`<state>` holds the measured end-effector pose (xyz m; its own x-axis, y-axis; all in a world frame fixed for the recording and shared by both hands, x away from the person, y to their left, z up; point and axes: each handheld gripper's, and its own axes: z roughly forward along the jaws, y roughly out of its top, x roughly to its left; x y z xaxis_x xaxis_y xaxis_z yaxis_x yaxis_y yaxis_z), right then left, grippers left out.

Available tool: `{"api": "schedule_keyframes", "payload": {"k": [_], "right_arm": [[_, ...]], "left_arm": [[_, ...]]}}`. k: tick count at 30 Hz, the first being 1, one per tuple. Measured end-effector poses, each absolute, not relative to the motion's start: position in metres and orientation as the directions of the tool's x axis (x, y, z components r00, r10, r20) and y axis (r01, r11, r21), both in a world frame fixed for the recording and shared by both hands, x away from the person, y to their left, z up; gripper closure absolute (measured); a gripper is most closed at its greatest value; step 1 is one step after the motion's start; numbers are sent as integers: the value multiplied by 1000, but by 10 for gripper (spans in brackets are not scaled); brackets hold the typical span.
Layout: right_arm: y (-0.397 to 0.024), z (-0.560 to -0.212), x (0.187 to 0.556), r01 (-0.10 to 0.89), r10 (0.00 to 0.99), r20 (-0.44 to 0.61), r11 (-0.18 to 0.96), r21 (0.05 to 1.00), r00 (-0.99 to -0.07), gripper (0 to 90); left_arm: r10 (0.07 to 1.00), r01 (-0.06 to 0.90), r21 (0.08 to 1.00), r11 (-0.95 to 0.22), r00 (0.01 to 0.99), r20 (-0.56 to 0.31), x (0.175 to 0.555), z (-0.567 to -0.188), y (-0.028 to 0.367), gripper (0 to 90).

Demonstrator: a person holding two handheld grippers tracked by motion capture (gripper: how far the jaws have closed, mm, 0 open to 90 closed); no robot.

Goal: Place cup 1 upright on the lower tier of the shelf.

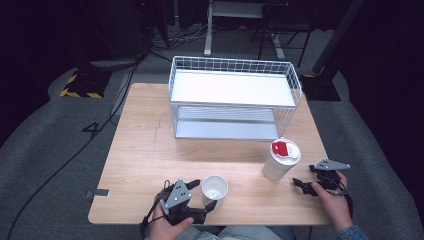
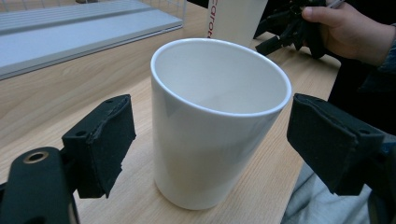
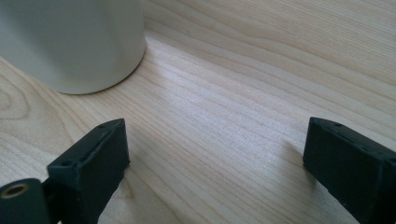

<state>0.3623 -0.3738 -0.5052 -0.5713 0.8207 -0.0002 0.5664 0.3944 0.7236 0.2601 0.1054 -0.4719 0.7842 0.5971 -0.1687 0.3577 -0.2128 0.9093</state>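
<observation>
Straddling white cup, left gripper unclenched, pads clear | right gripper released

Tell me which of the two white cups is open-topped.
The white ceramic cup between the left gripper's jaws; the taller white paper cup has a red-and-white lid.

In the left gripper view, the tall white paper cup is cut off by the top edge, so only part of its red lettering shows, too little to read. The right gripper view crops the same cup at the top-left corner, leaving only its lower wall and base. From above, the person's forearms leave the frame at the bottom edge.
</observation>
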Motion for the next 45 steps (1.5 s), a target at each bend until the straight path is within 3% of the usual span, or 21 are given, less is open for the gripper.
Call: {"api": "schedule_keyframes", "payload": {"k": [25, 29, 45], "right_arm": [[-373, -505, 362, 567, 824, -4, 393, 724, -566, 71], [-373, -505, 362, 567, 825, -5, 393, 724, -566, 71], [-373, -505, 362, 567, 824, -4, 393, 724, -566, 70]], "left_arm": [[608, 353, 899, -261, 783, -131, 276, -495, 75, 159], [606, 337, 900, -278, 788, -108, 276, -496, 73, 199], [601, 332, 900, -283, 793, -103, 276, -495, 76, 211]]}}
